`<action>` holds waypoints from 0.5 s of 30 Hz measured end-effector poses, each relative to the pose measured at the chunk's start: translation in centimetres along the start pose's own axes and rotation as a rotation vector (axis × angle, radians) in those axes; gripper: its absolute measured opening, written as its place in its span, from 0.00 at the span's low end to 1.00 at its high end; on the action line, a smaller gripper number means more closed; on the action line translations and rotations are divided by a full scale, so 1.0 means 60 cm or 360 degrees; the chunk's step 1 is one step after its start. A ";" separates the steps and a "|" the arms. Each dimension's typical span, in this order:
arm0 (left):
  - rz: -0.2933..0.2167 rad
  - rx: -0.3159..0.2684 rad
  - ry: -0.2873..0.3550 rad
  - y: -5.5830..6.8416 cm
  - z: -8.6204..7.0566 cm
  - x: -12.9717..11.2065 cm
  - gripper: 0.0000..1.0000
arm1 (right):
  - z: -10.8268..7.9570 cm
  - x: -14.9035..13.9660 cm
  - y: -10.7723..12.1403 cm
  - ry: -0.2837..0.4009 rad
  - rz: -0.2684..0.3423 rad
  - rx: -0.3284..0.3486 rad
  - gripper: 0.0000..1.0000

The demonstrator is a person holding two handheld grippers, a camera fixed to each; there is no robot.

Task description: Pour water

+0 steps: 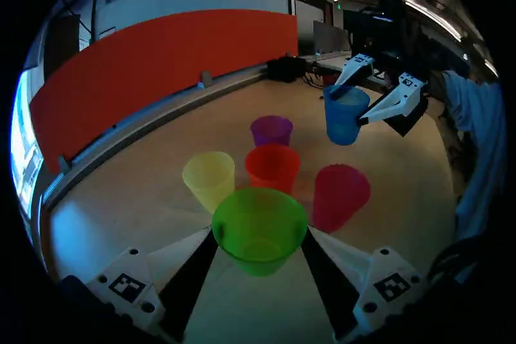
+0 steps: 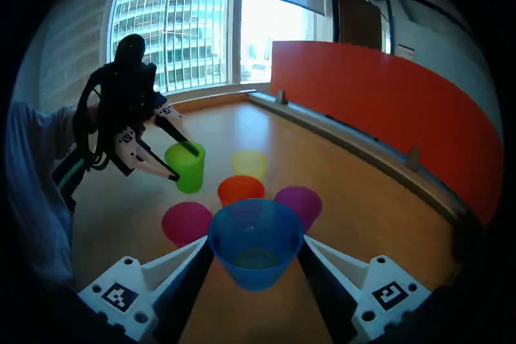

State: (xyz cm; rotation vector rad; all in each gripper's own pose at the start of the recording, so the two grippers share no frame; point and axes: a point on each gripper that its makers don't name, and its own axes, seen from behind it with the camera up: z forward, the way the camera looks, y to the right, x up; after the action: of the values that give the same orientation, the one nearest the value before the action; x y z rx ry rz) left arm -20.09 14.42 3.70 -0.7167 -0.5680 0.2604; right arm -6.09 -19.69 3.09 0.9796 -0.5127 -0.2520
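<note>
1. Pinched the green cup [image 1: 260,228] from both sides with the jaws of the left gripper [image 1: 259,235], low in the centre of the left gripper view. Held it upright, mouth up, so nothing could spill.
2. Pinched the blue cup [image 2: 256,237] the same way with the jaws of the right gripper [image 2: 256,245], low in the centre of the right gripper view. Showed up again at the upper right of the left gripper view, upright and seemingly raised above the tabletop [image 1: 129,215].
3. Carried the two cups well apart from each other, neither tilted. Judged from this that pouring had not yet begun, and that both were in hand so one could be tipped over the other.
4. Could not tell where the water was. Noted a pale patch at the bottom of the blue cup, which might be a little water or just the base.
5. Counted four more cups standing close together on the tabletop between the two grippers: a yellow cup [image 1: 209,179], an orange cup [image 1: 273,166], a purple cup [image 1: 271,130] and a pink cup [image 1: 338,195]. Looked like possible pouring targets, all within easy reach.
6. Found no brand, label or readable writing on any cup. Saw only a black-and-white square marker [image 1: 126,286] on each finger, probably for tracking.
</note>
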 end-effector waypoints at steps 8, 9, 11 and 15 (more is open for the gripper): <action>0.0034 -0.0023 -0.0064 0.003 0.021 -0.018 0.87 | 0.012 -0.025 -0.001 -0.0061 -0.0002 0.0015 0.90; 0.0032 -0.0027 -0.0067 0.004 0.023 -0.019 0.87 | 0.013 -0.027 -0.001 -0.0066 -0.0003 0.0015 0.90; 0.0027 -0.0034 -0.0069 0.005 0.027 -0.022 0.87 | 0.015 -0.029 0.000 -0.0072 -0.0003 0.0015 0.90; 0.0021 -0.0045 -0.0077 0.005 0.034 -0.028 0.87 | 0.018 -0.032 0.001 -0.0077 0.0003 0.0017 0.90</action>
State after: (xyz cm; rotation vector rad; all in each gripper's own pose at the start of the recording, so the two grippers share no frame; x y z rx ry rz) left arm -22.66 15.07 4.05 -0.7431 -0.6144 0.2829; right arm -8.30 -19.60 3.04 0.9854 -0.5598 -0.2718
